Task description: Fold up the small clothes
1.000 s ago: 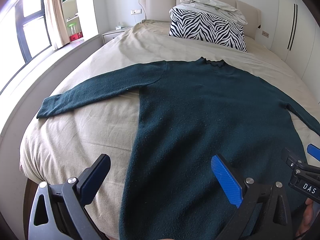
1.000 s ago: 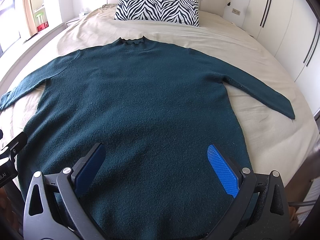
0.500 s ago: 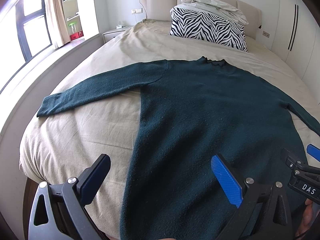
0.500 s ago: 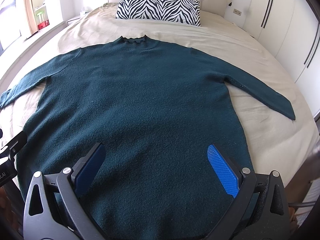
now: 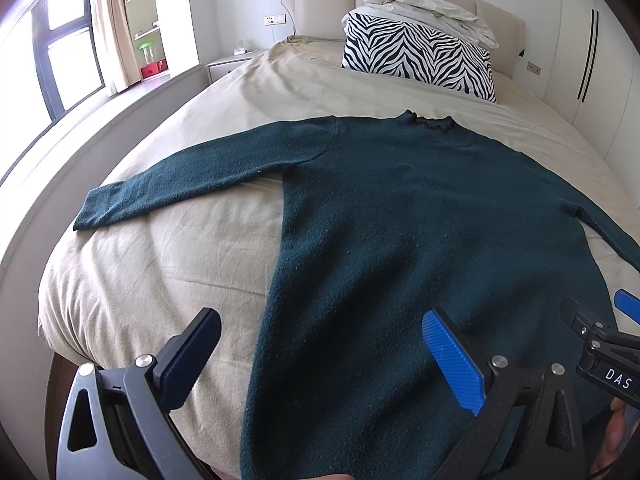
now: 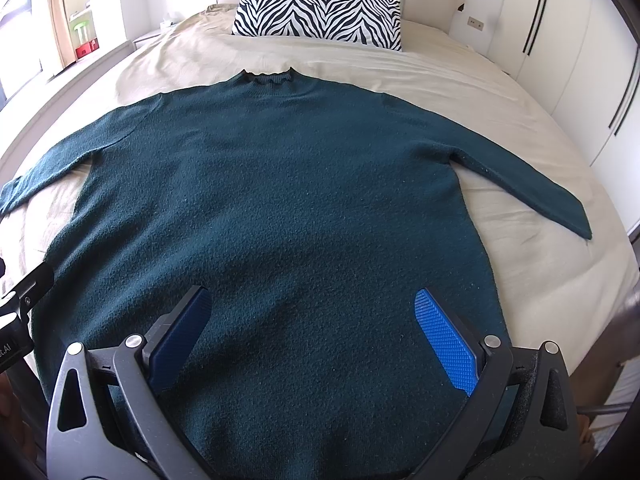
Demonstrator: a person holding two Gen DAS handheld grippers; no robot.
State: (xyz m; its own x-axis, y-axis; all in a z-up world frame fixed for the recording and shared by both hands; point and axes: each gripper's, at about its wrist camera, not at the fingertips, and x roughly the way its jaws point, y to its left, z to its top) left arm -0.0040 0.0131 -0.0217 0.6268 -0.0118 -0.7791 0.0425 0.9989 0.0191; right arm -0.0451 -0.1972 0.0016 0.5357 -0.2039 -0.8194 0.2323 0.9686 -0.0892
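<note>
A: Where is our sweater lying?

B: The dark teal sweater (image 6: 288, 200) lies flat on the bed (image 6: 552, 280), spread over the beige sheet with its frilled collar (image 6: 267, 77) toward the headboard (image 5: 320, 4). Both sleeves are stretched out to the sides. From the left wrist view we see the left sleeve (image 5: 192, 176) reaching toward the window side of the bed; from the right wrist view the right sleeve (image 6: 528, 188) runs toward the wardrobe (image 6: 580, 60).

A: And our tongs?

B: The left tongs (image 5: 320, 356) hang over the sweater's lower left edge, jaws spread wide, one finger above the bare sheet and the other above the knit. They hold nothing. The right tongs (image 6: 316, 332) sit over the sweater's lower body, jaws also wide apart and holding nothing. We cannot tell whether either pair touches the cloth.

A: Anything else on the bed?

B: A zebra-striped pillow (image 6: 320, 10) rests near the headboard, well apart from the sweater, with a rumpled pale blanket (image 5: 428, 8) piled on top of it. A nightstand (image 5: 232, 62) stands beside the bed on the window side.
</note>
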